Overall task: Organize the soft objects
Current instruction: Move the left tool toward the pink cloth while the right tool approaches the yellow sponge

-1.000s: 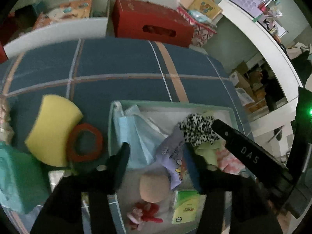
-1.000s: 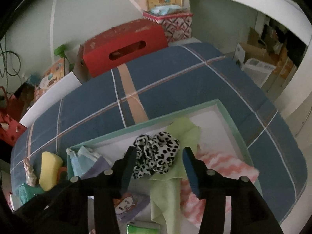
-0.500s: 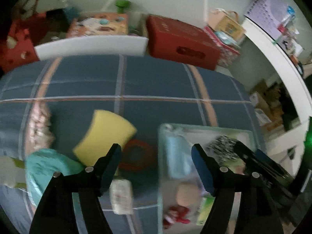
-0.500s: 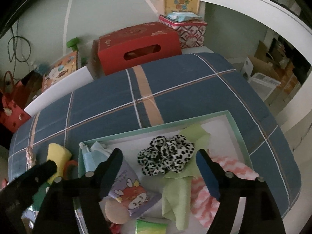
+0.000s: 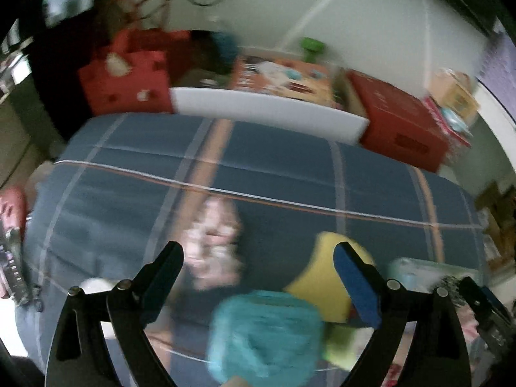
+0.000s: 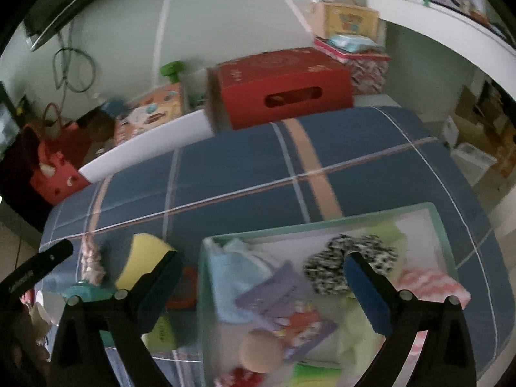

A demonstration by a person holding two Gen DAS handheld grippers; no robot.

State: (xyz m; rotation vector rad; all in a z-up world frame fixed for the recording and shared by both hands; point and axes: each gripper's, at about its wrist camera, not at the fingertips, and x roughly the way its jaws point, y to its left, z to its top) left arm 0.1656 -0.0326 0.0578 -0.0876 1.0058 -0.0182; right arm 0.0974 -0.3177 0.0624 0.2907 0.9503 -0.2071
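Left gripper (image 5: 258, 266): jaws spread wide after opening further just now, empty, pads touching nothing, hanging over a blurred teal soft bundle (image 5: 266, 335) and a pale pinkish lump (image 5: 213, 245) on the blue plaid bed cover (image 5: 290, 167); yellow sponge (image 5: 325, 274) just beside the right pad. Right gripper (image 6: 262, 272): jaws likewise just opened to full spread, nothing gripped, above the mint-rimmed box (image 6: 322, 225) holding the leopard-print scrunchie (image 6: 351, 258), a light blue cloth (image 6: 232, 271), a purple pouch (image 6: 274, 293), a pink striped cloth (image 6: 432, 285).
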